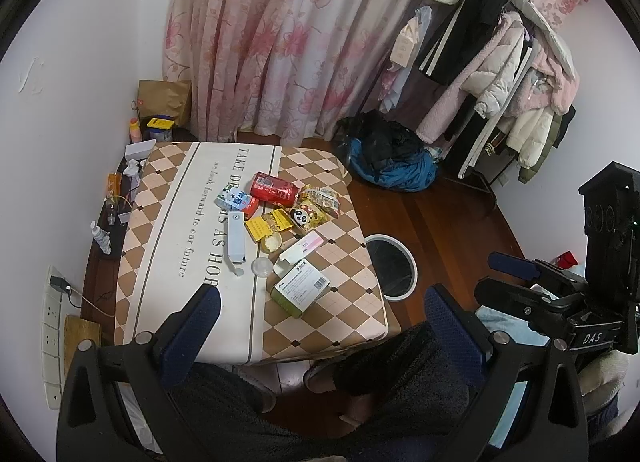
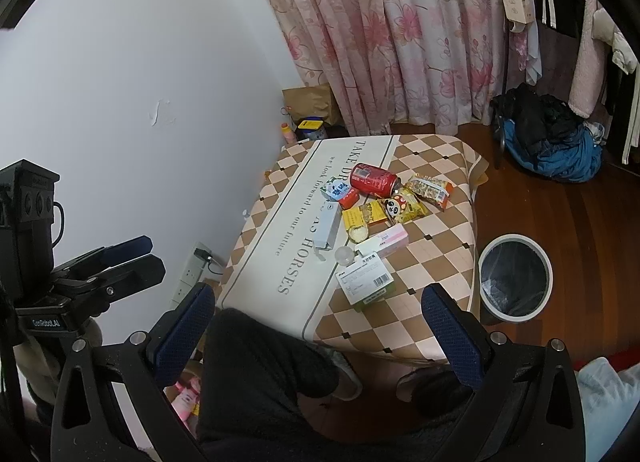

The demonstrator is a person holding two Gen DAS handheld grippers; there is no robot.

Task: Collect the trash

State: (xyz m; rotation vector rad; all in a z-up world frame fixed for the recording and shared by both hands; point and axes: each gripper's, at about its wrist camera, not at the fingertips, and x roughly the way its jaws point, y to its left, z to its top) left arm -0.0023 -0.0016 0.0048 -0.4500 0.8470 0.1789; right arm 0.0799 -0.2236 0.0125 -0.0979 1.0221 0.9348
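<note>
While I held both tongs wide open and empty above my knees, the trash sat heaped mid-counter (image 1: 168,198), bin (image 2: 516,277) beside it. I judged the red can (image 2: 374,180) light, dentable, slippery: grip its middle. Wrappers (image 1: 320,200) looked limp.

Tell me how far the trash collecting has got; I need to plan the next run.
Done: nothing visibly; the white round bin with its dark liner looks empty. In hand: nothing; left tool and right tool both hang open, short of the table. Left: the red drink can, yellow snack packets, pink-and-white carton and the other litter on the checked tablecloth.
</note>
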